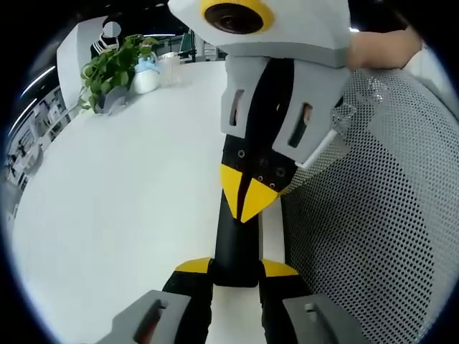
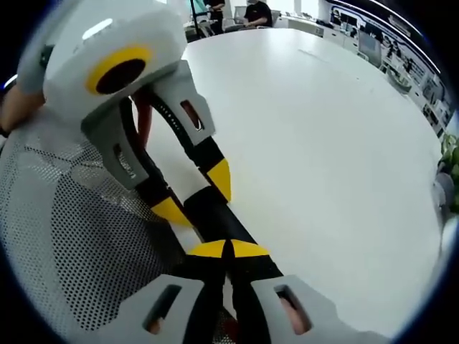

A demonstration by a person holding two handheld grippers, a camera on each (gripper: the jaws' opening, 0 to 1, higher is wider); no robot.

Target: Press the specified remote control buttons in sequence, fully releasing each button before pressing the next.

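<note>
Pressing step in hand. My left tongs are clamped across the black remote control, which is held over the white counter beside a perforated mesh surface. My right tongs, tips together and gripping nothing, bear point-down on the remote's face; the buttons themselves are hidden. I judge the next move to be lifting the tip fully clear before aiming at the following button.

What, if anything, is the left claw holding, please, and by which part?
The left claw holds the black remote control by one end, with one jaw on each long side.
</note>
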